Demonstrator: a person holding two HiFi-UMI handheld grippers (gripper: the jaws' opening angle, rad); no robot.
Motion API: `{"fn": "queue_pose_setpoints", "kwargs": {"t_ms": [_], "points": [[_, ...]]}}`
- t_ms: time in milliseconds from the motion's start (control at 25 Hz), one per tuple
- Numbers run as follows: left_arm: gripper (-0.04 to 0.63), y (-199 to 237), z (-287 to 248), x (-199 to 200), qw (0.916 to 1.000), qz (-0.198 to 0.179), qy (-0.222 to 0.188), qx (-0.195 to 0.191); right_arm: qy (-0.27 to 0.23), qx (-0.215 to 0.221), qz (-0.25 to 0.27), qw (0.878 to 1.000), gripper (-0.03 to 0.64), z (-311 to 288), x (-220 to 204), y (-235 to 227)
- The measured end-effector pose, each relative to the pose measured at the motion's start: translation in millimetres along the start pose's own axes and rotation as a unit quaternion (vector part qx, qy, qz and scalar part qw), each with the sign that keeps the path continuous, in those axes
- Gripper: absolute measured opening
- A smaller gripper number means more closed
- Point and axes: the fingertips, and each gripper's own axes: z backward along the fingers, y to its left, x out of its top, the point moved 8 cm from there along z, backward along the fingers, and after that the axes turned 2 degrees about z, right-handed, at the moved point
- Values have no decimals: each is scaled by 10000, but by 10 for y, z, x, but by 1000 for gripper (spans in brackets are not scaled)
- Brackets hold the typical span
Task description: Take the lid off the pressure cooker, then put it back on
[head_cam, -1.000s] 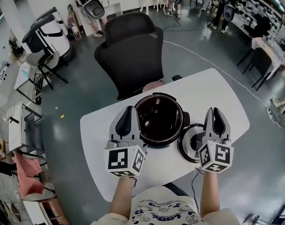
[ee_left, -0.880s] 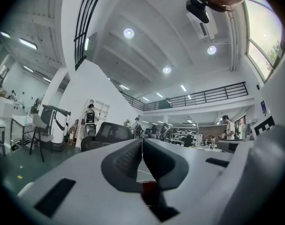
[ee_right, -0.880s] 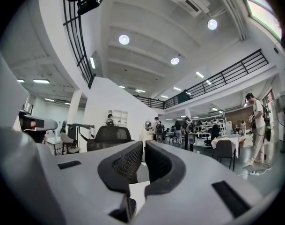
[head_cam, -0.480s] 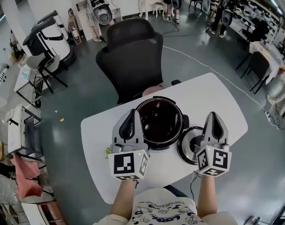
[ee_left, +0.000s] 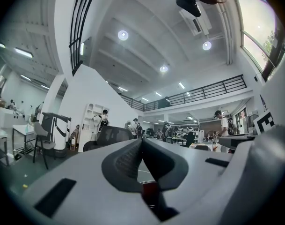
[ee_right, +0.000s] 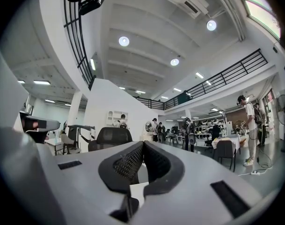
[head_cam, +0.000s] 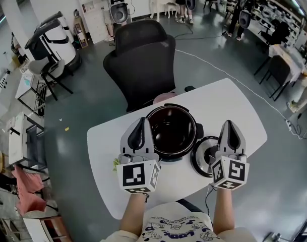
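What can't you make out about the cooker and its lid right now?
- Lid: in the head view, its right side is hidden under the right gripper.
- Pressure cooker: in the head view, its left rim is hidden by the left gripper, and the inside is too dark to read.
- Both gripper views look level across the room. Their own shut jaws fill the lower part, and the lid shows in neither.

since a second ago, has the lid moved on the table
No. The lid lies where it did, on the table just right of the open pot.
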Motion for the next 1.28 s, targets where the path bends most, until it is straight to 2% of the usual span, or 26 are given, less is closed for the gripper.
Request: {"fn": "queue_pose_setpoints", "kwargs": {"t_ms": [520, 1280], "points": [[14, 43, -36, -98, 9998, 104, 145, -9, 285, -12, 42, 9996, 12, -30, -113, -90], [14, 307, -110, -388, 9971, 299, 606, 336, 1063, -78, -50, 9943, 29, -122, -472, -295]]}}
